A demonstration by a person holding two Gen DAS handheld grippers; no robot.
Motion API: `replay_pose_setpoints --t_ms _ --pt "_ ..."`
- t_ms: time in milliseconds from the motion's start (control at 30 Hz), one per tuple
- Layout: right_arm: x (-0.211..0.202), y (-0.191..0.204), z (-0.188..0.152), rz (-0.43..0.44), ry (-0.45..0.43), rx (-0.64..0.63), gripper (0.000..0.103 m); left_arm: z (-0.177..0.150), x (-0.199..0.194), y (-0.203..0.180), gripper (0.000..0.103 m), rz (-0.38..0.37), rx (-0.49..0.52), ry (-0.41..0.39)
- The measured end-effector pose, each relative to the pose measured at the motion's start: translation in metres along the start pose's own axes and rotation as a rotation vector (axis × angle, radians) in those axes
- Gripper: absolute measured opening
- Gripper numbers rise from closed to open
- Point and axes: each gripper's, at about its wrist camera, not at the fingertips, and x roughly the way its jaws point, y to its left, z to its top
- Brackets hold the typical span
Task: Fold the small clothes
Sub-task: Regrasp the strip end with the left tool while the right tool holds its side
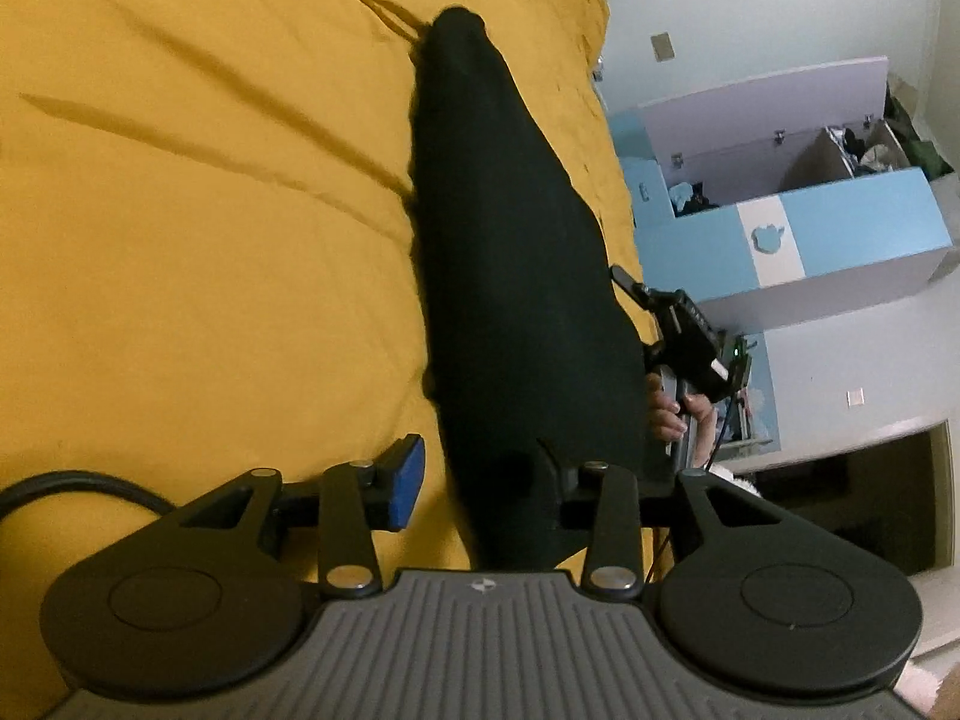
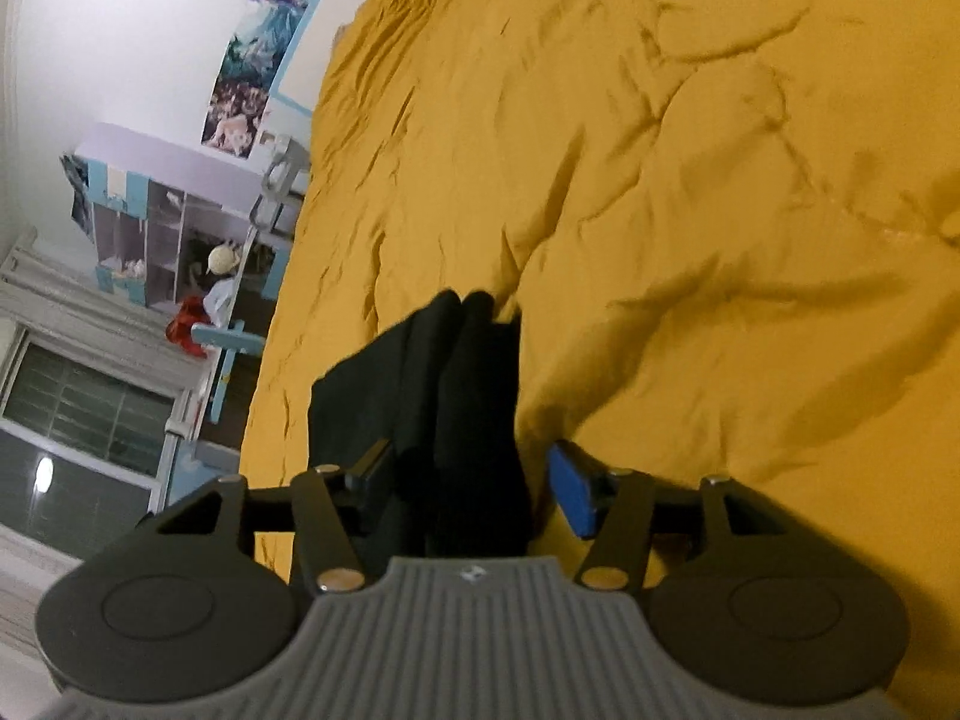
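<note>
A black garment (image 1: 504, 240) lies in a long narrow strip on the yellow bed cover (image 1: 210, 210). Its near end passes between the fingers of my left gripper (image 1: 480, 480), whose jaws stand wide apart; the blue left pad (image 1: 405, 483) is clear of the cloth. In the right wrist view the bunched black garment (image 2: 462, 408) sits between the fingers of my right gripper (image 2: 474, 480), also spread wide, with the blue right pad (image 2: 573, 489) apart from the cloth. The right gripper also shows in the left wrist view (image 1: 678, 336), beside the garment.
The yellow cover (image 2: 690, 180) is wrinkled and fills most of both views. The bed edge runs at the right in the left wrist view, with a blue-and-white open chest (image 1: 798, 228) beyond it. Shelves (image 2: 150, 240) and a window (image 2: 72, 420) stand past the other edge.
</note>
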Motion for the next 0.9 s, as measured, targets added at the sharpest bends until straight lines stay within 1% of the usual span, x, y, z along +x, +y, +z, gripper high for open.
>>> replay_pose_setpoints --t_ms 33,67,133,167,200,267,367,433,467,533,600,667,700,733,767,800,833,867,900 --pt "0.001 0.001 0.000 0.011 0.014 -0.007 0.055 0.002 0.003 -0.001 0.056 0.006 0.008 0.013" --pt "0.003 0.001 0.000 0.021 0.027 -0.011 0.057 0.002 0.006 -0.003 0.058 0.011 0.018 0.030" --pt "0.008 0.003 0.000 0.041 0.042 -0.019 0.063 0.004 0.017 -0.012 0.064 0.013 0.034 0.056" --pt "0.012 0.004 0.001 0.052 0.045 -0.021 0.068 0.006 0.024 -0.014 0.064 0.011 0.037 0.071" --pt "0.015 0.006 0.002 0.057 0.047 -0.025 0.074 0.001 0.027 -0.013 0.065 0.007 0.039 0.083" --pt "0.023 0.009 0.004 0.068 0.061 -0.039 0.079 0.003 0.040 -0.016 0.068 -0.004 0.033 0.104" --pt "0.030 0.013 0.007 0.065 0.071 -0.056 0.080 0.006 0.056 -0.021 0.076 -0.017 0.031 0.135" --pt "0.029 0.011 0.010 0.086 0.076 -0.036 0.080 0.006 0.064 -0.026 0.086 -0.013 0.043 0.156" --pt "0.027 0.010 0.011 0.108 0.082 -0.028 0.079 0.006 0.066 -0.028 0.087 -0.013 0.050 0.166" --pt "0.020 0.010 0.010 0.161 0.102 -0.046 0.078 0.006 0.066 -0.029 0.087 -0.009 0.062 0.173" --pt "0.017 0.009 0.008 0.204 0.127 -0.052 0.078 0.005 0.064 -0.026 0.086 -0.025 0.065 0.172" --pt "0.016 0.008 0.007 0.228 0.131 -0.055 0.078 0.008 0.066 -0.024 0.086 -0.036 0.055 0.168" --pt "0.018 0.008 0.008 0.232 0.125 -0.046 0.079 0.008 0.067 -0.023 0.086 -0.038 0.049 0.168" --pt "0.022 0.009 0.010 0.210 0.116 -0.039 0.078 0.009 0.066 -0.023 0.086 -0.037 0.046 0.168" --pt "0.030 0.010 0.011 0.147 0.109 -0.037 0.078 0.009 0.066 -0.023 0.086 -0.035 0.046 0.168" --pt "0.040 0.014 0.012 0.110 0.118 -0.039 0.078 0.009 0.066 -0.023 0.086 -0.032 0.050 0.169" --pt "0.046 0.017 0.013 0.108 0.123 -0.039 0.077 0.008 0.067 -0.023 0.086 -0.029 0.053 0.169" --pt "0.049 0.024 0.014 0.135 0.125 -0.047 0.077 0.008 0.066 -0.023 0.086 -0.029 0.057 0.169" --pt "0.051 0.029 0.014 0.193 0.121 -0.054 0.077 0.008 0.066 -0.024 0.086 -0.029 0.059 0.169"
